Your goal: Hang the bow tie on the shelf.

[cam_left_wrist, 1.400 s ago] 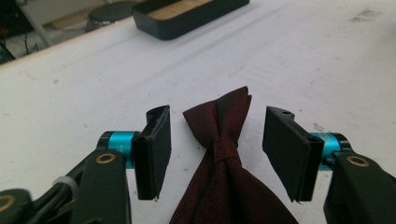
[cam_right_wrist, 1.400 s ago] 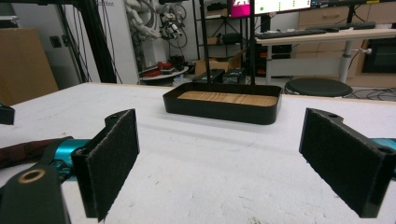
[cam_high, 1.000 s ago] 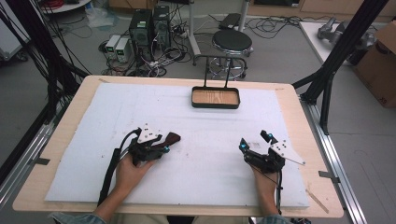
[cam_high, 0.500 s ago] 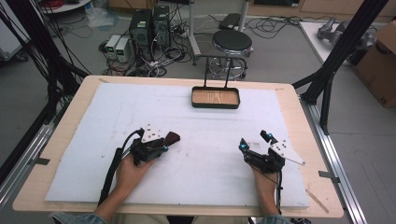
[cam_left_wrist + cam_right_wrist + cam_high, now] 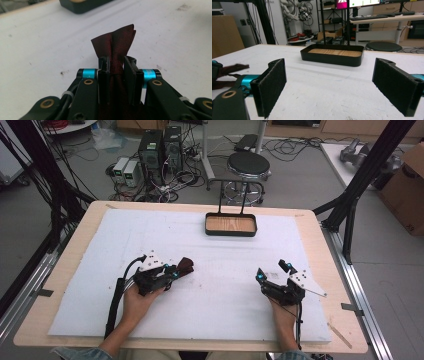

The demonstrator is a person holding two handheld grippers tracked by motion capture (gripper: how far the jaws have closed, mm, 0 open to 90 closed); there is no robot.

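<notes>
A dark red cloth (image 5: 117, 47) is pinched between the jaws of my left gripper (image 5: 117, 65), its folded end sticking out past the tips. In the high view the left gripper (image 5: 172, 271) rests on the white mat at the left with the cloth (image 5: 186, 265) at its tip. My right gripper (image 5: 271, 273) lies on the mat at the right, jaws wide apart with nothing between them. Its felt pads (image 5: 272, 85) frame a black tray (image 5: 332, 59) with a wooden bottom. The cloth (image 5: 229, 70) also shows at the left edge of the right gripper view.
The black tray (image 5: 231, 233) sits at the far middle of the white mat (image 5: 220, 285), under a thin black stand. The wooden table edge (image 5: 60, 260) surrounds the mat. A stool (image 5: 248, 165) and computers stand on the floor beyond.
</notes>
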